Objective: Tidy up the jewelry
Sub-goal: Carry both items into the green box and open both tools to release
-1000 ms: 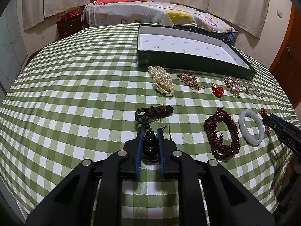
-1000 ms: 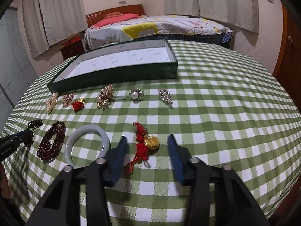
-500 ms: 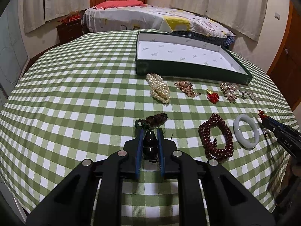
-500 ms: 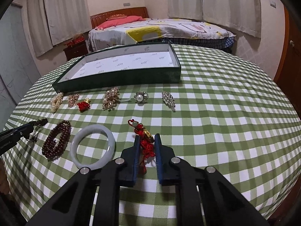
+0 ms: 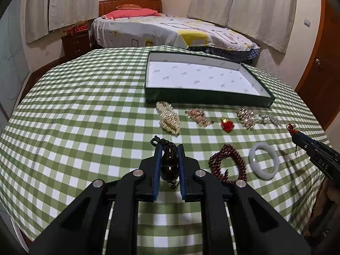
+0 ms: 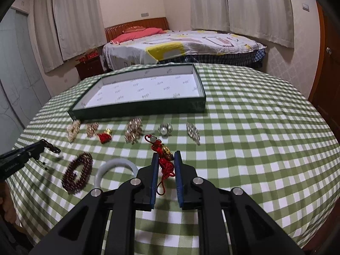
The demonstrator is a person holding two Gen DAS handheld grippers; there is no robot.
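Left gripper (image 5: 169,148) has its blue jaws clamped on a dark pendant (image 5: 169,163), its dark cord bunched just past the tips, the piece lifted clear of the checked tablecloth (image 5: 85,127); over on the other side the right gripper (image 6: 166,155) has its jaws closed on a red knotted charm (image 6: 164,163) with a gold bead, the red loop dangling below the pads and a pale bead poking out ahead; both pieces sit above the cloth, short of the green tray (image 5: 208,96), which lies open and white-lined at the far side of the table; between tray and grippers runs a row of jewellery: a pearl strand (image 5: 169,118), a rose-gold brooch (image 5: 198,116), a small red ornament (image 5: 227,125), a gold-and-pearl cluster (image 5: 246,116) and a silvery clip (image 5: 271,120); nearer in lie a dark red bead bracelet (image 5: 227,165) and a white jade bangle (image 5: 264,162), just beside each other; a bed (image 6: 180,44) stands behind the table.
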